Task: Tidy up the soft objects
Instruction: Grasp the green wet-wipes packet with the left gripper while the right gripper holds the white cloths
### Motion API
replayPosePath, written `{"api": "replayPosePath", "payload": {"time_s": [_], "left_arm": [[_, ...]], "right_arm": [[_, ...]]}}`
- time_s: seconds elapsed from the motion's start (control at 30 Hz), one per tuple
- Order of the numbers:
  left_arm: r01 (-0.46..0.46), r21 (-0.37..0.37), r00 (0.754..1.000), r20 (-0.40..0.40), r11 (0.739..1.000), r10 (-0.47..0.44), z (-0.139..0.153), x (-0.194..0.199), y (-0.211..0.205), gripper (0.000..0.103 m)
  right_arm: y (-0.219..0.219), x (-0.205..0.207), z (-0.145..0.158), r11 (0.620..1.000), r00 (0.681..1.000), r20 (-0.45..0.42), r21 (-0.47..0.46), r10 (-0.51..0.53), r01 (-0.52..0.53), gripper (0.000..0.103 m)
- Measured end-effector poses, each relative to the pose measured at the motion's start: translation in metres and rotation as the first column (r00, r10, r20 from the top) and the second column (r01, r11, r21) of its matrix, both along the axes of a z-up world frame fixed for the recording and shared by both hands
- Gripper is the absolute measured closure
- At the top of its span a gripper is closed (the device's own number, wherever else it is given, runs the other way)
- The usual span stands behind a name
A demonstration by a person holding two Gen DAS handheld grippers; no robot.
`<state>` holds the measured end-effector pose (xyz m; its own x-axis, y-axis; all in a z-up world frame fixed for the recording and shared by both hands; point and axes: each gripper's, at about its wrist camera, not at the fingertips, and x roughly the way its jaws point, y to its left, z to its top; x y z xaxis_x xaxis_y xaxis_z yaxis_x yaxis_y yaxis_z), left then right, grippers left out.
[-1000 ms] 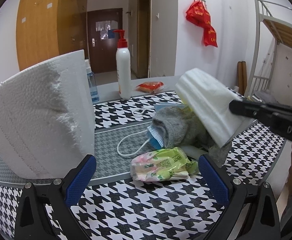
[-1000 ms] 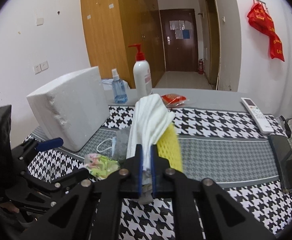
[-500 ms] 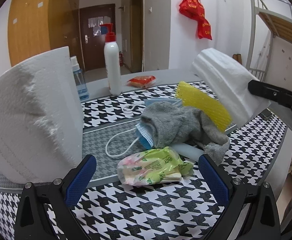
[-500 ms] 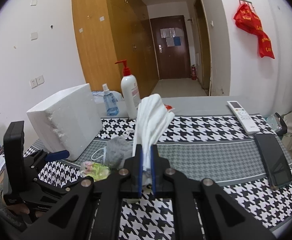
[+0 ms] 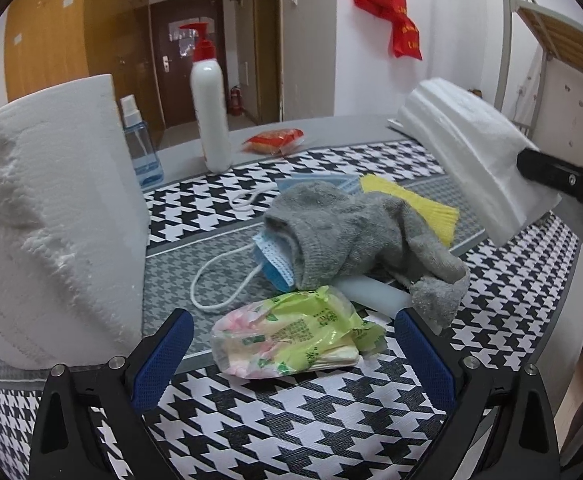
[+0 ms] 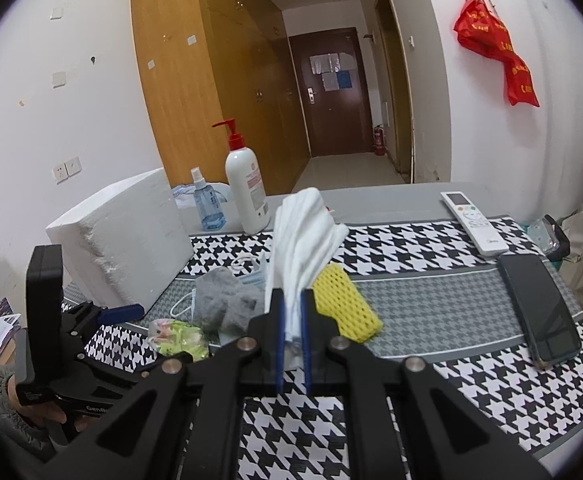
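The left tongs (image 5: 293, 360) hang open just short of the green tissue pack (image 5: 295, 334) — lying crosswise dead ahead of them, nearer this hand — while the right tongs (image 6: 291, 344) clamp the folded white cloth (image 6: 303, 236) held aloft.

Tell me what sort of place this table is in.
Probably a dormitory room: a metal bunk bed frame stands at the right, tall wooden wardrobes line the entry corridor, and a fire extinguisher sits by the door.
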<state>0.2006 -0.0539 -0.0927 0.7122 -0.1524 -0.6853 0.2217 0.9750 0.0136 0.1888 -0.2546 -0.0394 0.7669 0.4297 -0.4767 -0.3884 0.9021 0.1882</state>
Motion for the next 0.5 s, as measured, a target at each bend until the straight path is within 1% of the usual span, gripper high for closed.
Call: {"api": "replayPosePath", "payload": {"time_s": [0.1, 0.23, 0.3, 0.4, 0.5], "left_arm": [[0.001, 0.022, 1.0, -0.026, 1.0, -0.001, -0.004, 0.004, -0.004, 0.008], [-0.029, 0.019, 0.998, -0.054, 0.999, 0.03, -0.007, 0.009, 0.0, 0.012], [-0.042, 0.02, 0.997, -0.064, 0.999, 0.043, -0.009, 0.011, 0.001, 0.013], [-0.04, 0.03, 0.996, -0.08, 0.999, 0.043, -0.011, 0.013, -0.001, 0.015], [-0.048, 0.04, 0.994, -0.099, 0.998, 0.052, -0.014, 0.016, -0.001, 0.024]], "right_arm": [[-0.002, 0.001, -0.001, 1.0, 1.0, -0.006, 0.003, -0.005, 0.005, 0.093], [-0.003, 0.002, -0.004, 1.0, 1.0, -0.016, 0.007, 0.0, 0.0, 0.093], [-0.004, 0.002, -0.005, 1.0, 1.0, -0.019, 0.005, 0.0, 0.0, 0.093], [-0.005, 0.002, -0.005, 1.0, 1.0, -0.019, 0.007, -0.001, 0.001, 0.093], [-0.007, 0.002, -0.005, 1.0, 1.0, -0.02, 0.009, -0.004, 0.004, 0.093]]}}
